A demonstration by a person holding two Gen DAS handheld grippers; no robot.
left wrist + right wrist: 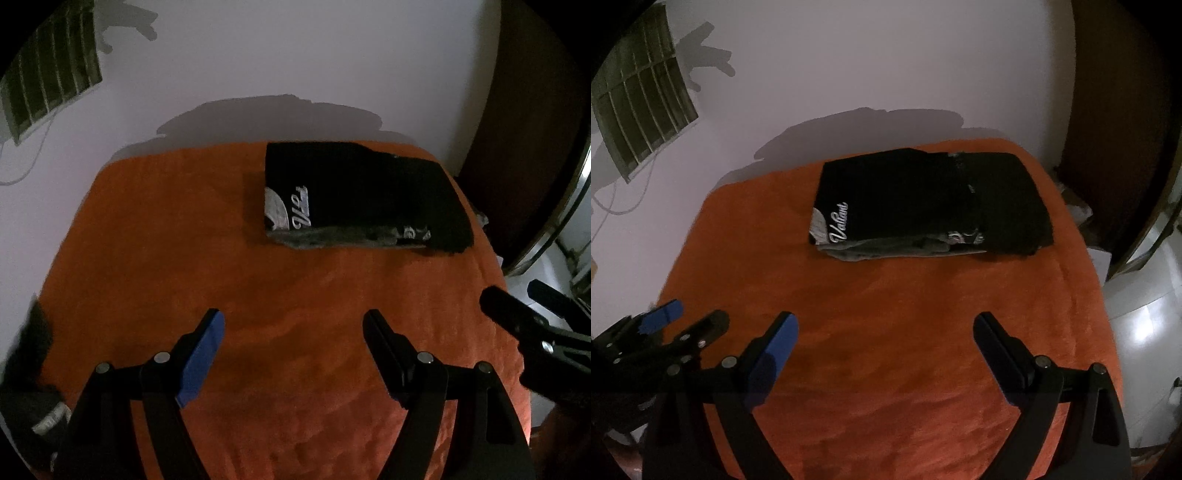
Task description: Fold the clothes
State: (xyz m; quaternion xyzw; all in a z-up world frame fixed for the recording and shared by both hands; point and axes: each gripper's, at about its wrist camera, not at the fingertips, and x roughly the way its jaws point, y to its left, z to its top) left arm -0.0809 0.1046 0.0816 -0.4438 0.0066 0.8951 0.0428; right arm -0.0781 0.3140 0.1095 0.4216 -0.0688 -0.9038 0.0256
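Ahead of both pairs of fingers, toward the far side of the orange cloth (229, 280), lies one folded black garment (362, 188) with white lettering on its near-left corner and a grey layer showing along its near edge. From the left gripper (293, 332) it sits ahead and a little to the right of the fingers; from the right gripper (886, 334) it sits almost straight ahead. It is well apart from both, touching neither.

There are two grippers, each with two fingers, and one garment on the cloth. At the far left edge of the left wrist view a dark heap (29, 391) lies beside the cloth, too dim to make out.

Both grippers are tilted downward over the near part of the cloth, side by side. In the left wrist view the right gripper's dark fingertips enter from the right edge; in the right wrist view the left gripper shows at the lower left, one blue pad (661, 315) visible.

The left gripper's fingers (201, 354) are spread wide, released, with only bare orange cloth seen between them. The right gripper's fingers (774, 352) are likewise spread wide and released, nothing between them. No pad touches the garment.

Behind the cloth stands a pale wall (886, 66), with a barred window (642, 110) at the upper left.
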